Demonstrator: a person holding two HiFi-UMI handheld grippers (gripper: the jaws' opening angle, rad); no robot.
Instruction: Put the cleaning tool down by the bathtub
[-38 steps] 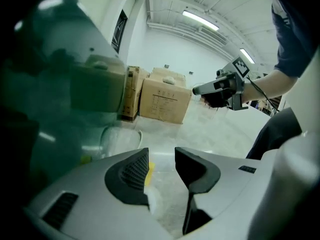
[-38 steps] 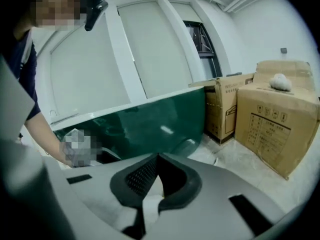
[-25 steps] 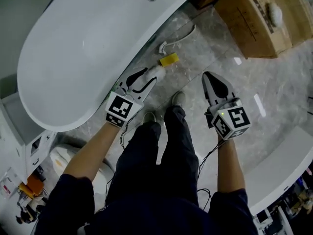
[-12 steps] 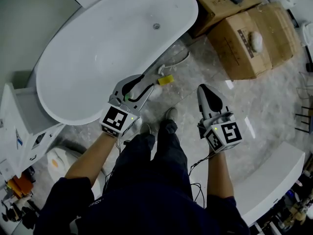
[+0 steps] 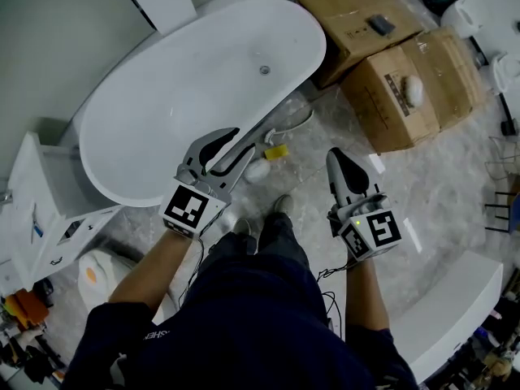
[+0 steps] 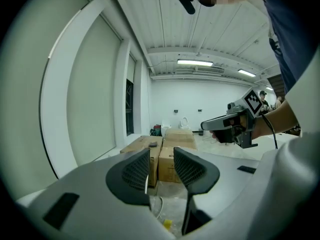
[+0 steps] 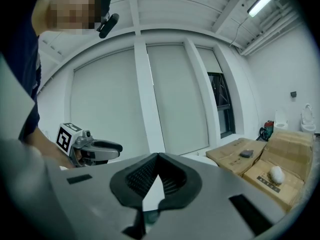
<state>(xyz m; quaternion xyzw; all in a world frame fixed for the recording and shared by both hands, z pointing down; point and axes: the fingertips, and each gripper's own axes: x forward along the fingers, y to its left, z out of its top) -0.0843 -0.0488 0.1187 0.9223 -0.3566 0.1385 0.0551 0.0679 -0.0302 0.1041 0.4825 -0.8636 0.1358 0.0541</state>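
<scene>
Marble floor [image 5: 443, 181], cardboard boxes [image 5: 406, 88] beside bathtub [image 5: 179, 104]

The bathtub [image 5: 203, 80] is smooth, glossy white, like enamel or acrylic. The floor [image 5: 439, 193] looks like polished grey veined stone, catching bright glints. The boxes [image 5: 439, 71] are matt brown cardboard, and the person's trousers [image 5: 260, 258] are dark matt cloth.
</scene>
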